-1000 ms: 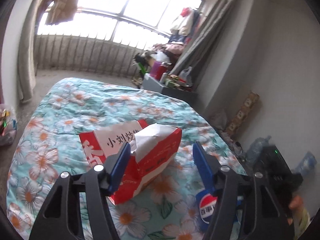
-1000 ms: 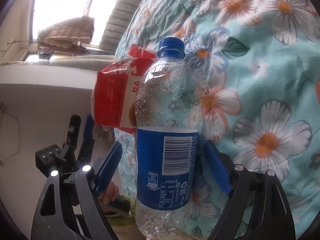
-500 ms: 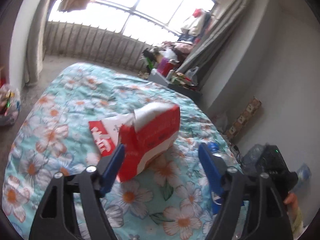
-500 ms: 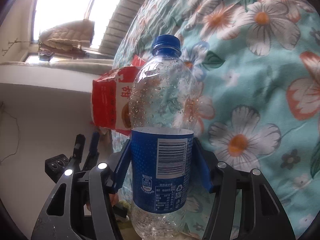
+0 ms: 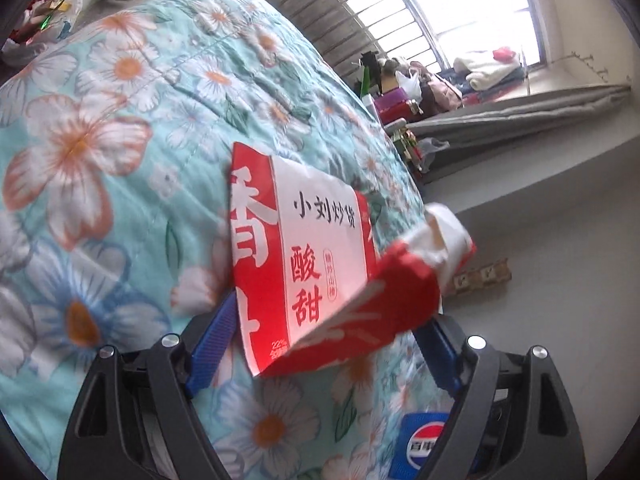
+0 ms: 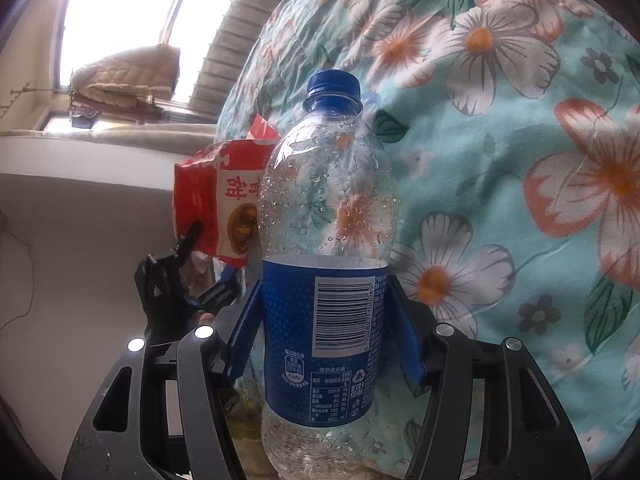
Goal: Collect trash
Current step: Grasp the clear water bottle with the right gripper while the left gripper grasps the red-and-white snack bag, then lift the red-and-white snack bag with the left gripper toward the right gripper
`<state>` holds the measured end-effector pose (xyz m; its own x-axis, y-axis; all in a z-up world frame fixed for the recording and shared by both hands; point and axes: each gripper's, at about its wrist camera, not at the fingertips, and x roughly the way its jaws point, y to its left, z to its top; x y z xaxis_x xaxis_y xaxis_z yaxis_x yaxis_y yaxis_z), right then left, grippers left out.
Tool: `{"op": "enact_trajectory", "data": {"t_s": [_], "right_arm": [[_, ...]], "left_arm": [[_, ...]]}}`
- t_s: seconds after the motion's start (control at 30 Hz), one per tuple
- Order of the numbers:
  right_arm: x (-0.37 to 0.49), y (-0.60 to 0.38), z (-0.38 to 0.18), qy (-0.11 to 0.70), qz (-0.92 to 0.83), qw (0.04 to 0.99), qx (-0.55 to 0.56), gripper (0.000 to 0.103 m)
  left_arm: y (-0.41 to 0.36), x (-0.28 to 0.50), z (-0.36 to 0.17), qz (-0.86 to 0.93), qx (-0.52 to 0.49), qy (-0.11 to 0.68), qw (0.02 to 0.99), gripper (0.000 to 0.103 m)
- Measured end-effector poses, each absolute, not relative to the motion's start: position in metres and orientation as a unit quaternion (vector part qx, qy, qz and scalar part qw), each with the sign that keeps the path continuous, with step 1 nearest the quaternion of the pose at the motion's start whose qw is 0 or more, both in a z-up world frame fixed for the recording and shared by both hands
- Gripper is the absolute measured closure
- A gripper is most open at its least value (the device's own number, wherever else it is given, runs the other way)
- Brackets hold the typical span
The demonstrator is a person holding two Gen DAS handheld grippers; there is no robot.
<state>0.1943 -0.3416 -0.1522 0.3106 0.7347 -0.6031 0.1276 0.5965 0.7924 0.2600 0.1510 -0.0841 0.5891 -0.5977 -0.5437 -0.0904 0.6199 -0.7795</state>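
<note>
Right gripper (image 6: 324, 320): jaws pinching the blue label of the clear plastic bottle (image 6: 326, 216), which stands upright, cap on. It hides most of the red snack bag (image 6: 216, 204) behind it.
Left gripper (image 5: 320, 344): jaws spread, having just been opening; the snack bag (image 5: 304, 272) lies between them on the floral bed quilt (image 5: 100, 152), its crumpled top covering the right pad, contact unclear.
Bottle's logo (image 5: 420, 444) cut off at lower edge.
Clutter by window (image 5: 404, 92) indistinct.

A glossy red-and-white printed paper snack bag (image 5: 316, 276) lies on a matt quilted floral cotton bedspread (image 5: 100, 168), while a clear, droplet-beaded plastic bottle with a shiny blue film label (image 6: 326, 264) sits between ribbed blue plastic pads (image 6: 406, 328).
</note>
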Motion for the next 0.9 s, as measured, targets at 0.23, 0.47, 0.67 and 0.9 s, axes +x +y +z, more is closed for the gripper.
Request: {"op": "enact_trajectory", "data": {"t_s": [0.23, 0.47, 0.67, 0.9], "right_arm": [[0.198, -0.342, -0.157, 0.549, 0.216, 0.703, 0.398, 0.046], [0.200, -0.345, -0.159, 0.550, 0.221, 0.700, 0.398, 0.046], [0.201, -0.346, -0.159, 0.549, 0.226, 0.701, 0.396, 0.046], [0.200, -0.344, -0.160, 0.544, 0.235, 0.705, 0.389, 0.045]], "left_arm": [[0.147, 0.270, -0.081, -0.131, -0.409, 0.404, 0.808, 0.049], [0.121, 0.240, -0.022, -0.123, -0.271, 0.322, 0.899, 0.066], [0.087, 0.184, 0.043, -0.102, 0.011, 0.306, 0.947, 0.066], [0.066, 0.133, 0.056, -0.159, 0.256, 0.403, 0.864, 0.064]]}}
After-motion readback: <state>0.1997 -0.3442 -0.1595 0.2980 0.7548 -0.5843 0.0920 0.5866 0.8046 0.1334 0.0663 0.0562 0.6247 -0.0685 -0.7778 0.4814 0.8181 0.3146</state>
